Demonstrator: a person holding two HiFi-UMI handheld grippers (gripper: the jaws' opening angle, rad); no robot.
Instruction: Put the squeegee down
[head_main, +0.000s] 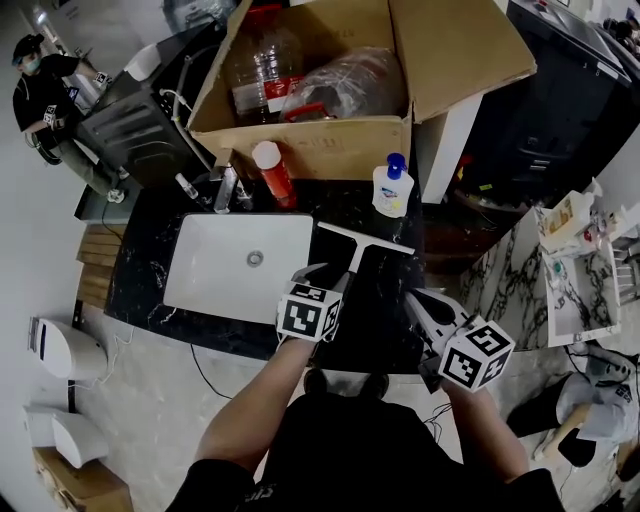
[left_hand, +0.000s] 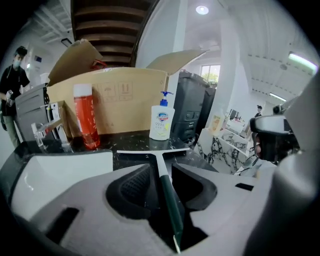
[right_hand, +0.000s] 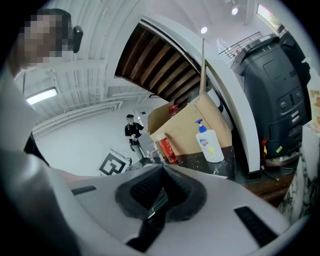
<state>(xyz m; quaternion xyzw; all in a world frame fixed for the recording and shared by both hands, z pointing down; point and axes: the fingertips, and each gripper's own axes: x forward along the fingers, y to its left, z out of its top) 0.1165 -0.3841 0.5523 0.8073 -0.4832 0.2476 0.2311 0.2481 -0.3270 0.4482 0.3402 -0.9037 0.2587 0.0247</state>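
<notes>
Nearest the camera in the head view, low and centre, the left hand-held gripper (head_main: 335, 282) hangs over the black tabletop (head_main: 385, 300). Its jaws stand wide apart. The squeegee's (left_hand: 167, 195) dark green handle runs through the gap between them, with clear space on both sides and no pad pressing on it. So it's loose, not gripped!

Over at lower right, the right hand-held gripper (head_main: 420, 300) has its jaws closed together tip to tip, clear of the squeegee.

The squeegee itself lies flat on the tabletop. Its handle points back toward the left hand-held gripper and its pale blade lies crosswise further up the frame, just right of the white sink (head_main: 215, 280).

Beyond the blade stands a soap bottle (head_main: 392, 190) with a blue pump. To its left is a red bottle (head_main: 273, 172). Behind both, the open cardboard box (head_main: 300, 135) fills the top centre. Far off at upper left, a person (head_main: 40, 85) stands.
</notes>
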